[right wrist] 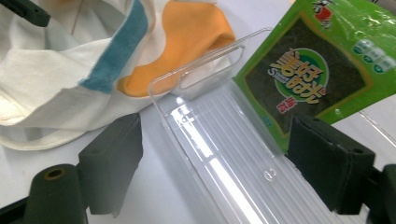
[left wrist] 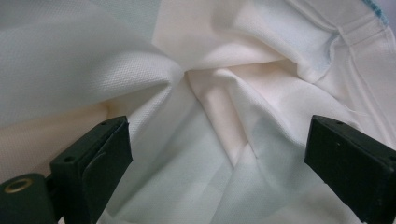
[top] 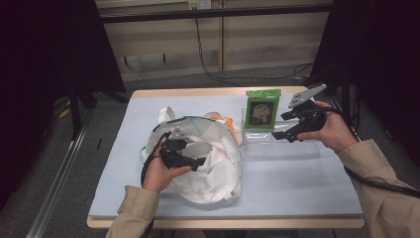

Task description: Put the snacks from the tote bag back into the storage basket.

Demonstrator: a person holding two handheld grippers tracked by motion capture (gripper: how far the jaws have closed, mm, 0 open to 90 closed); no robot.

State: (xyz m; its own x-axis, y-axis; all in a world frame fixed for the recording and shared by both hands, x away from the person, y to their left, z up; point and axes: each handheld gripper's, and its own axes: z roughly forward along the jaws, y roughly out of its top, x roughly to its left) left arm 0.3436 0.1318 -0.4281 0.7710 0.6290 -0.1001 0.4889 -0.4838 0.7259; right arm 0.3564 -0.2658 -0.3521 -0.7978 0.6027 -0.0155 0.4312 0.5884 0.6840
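left claw [top: 195,161]: jaws apart, low | right claw [top: 280,135]: jaws wide apart, raised

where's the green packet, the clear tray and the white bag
green packet [top: 262,110], high view, middle of its front
clear tray [right wrist: 224,158], right gripper view, ribbed bottom
white bag [top: 218,163], high view, crumpled side

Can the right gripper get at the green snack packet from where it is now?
Probably yes. The right gripper is open, hanging just beside the green snack packet, which stands upright in the clear plastic tray. Nothing lies between them; only the tray's low wall might crowd the lower jaw.
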